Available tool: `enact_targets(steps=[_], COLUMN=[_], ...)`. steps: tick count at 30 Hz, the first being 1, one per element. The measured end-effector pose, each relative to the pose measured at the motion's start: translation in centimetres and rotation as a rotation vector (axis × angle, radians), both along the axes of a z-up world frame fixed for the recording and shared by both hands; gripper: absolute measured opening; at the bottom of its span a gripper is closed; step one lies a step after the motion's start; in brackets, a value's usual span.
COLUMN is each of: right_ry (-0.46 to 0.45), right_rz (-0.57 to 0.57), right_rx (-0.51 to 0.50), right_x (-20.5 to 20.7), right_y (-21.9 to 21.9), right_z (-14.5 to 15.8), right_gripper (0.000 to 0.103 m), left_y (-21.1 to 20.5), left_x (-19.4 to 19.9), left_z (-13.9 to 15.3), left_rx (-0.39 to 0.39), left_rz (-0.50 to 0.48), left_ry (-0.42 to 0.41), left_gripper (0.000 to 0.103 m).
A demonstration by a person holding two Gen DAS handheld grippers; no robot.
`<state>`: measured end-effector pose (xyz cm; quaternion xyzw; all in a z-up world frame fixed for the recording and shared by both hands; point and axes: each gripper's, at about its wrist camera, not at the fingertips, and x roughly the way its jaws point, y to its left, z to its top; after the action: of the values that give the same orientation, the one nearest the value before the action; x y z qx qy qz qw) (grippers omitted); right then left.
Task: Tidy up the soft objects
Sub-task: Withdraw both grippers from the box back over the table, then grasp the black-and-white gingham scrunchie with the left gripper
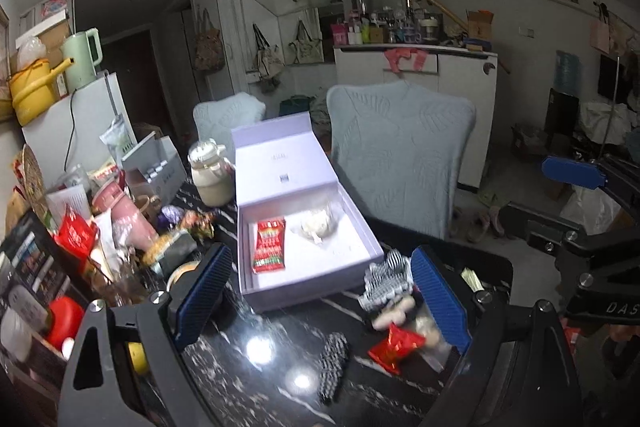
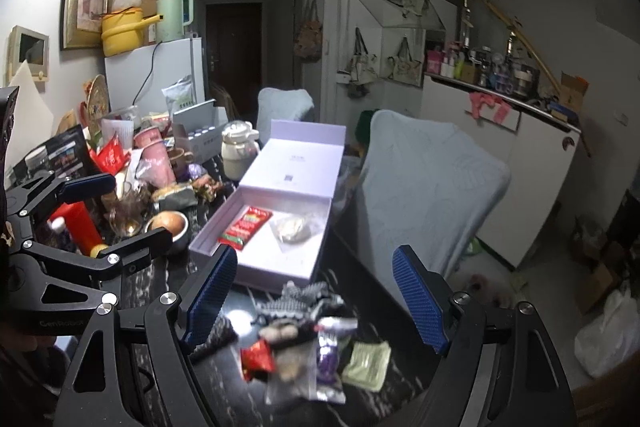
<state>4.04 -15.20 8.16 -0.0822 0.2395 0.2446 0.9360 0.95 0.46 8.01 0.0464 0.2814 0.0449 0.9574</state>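
an open pale lilac box [image 1: 256,211] lies flat on the dark marbled table [image 1: 256,379], straight ahead of both pairs of jaws, its lid folded back away from them. inside, a red snack sachet [image 1: 269,246] lies flat on the side nearer the left jaws, and a clear bag of something whitish [image 1: 317,223] sits just beside it. nearer than the box, a loose heap rests on the table: a grey-and-white knitted piece [image 2: 298,301], a small red packet [image 2: 258,355], a purple-wrapped item [image 2: 326,357] and a pale green sachet [image 2: 366,363] (all blurred), between the right jaws.
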Motion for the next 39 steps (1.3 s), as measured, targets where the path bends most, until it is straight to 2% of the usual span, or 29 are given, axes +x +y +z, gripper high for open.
enact_targets(steps=[6,12,15,20,27,39], right_ry=[0.02,0.074,0.113,0.179,0.224,0.316], right_rz=[-0.025,-0.037,-0.041,-0.041,-0.068,-0.093], right_rx=[-0.002,0.02,0.039,0.077,0.072,0.086], right_x=[-1.8,-2.7,-3.0,-3.5,-4.2,-3.6], right_y=[-1.0,-1.7,-2.1,-2.8,-3.0,-3.3], right_z=[-2.0,-4.7,-6.3,-9.0,-11.8,-15.6], right_gripper=[0.081,0.081,0.081,0.081,0.081,0.081], left_y=[-0.7,-1.6,-2.1,-2.0,-1.4,1.0], left_x=[-1.5,-2.5,-2.8,-2.6,-2.4,-0.1], left_z=[-2.3,-4.7,-5.7,-7.4,-9.9,-14.8], left_rx=[-0.016,-0.032,-0.013,-0.031,-0.048,-0.093], left_rz=[0.006,-0.016,-0.025,-0.057,-0.074,-0.06], left_ry=[0.041,0.084,0.094,0.138,0.192,0.286], left_gripper=[0.092,0.092,0.092,0.092,0.092,0.092])
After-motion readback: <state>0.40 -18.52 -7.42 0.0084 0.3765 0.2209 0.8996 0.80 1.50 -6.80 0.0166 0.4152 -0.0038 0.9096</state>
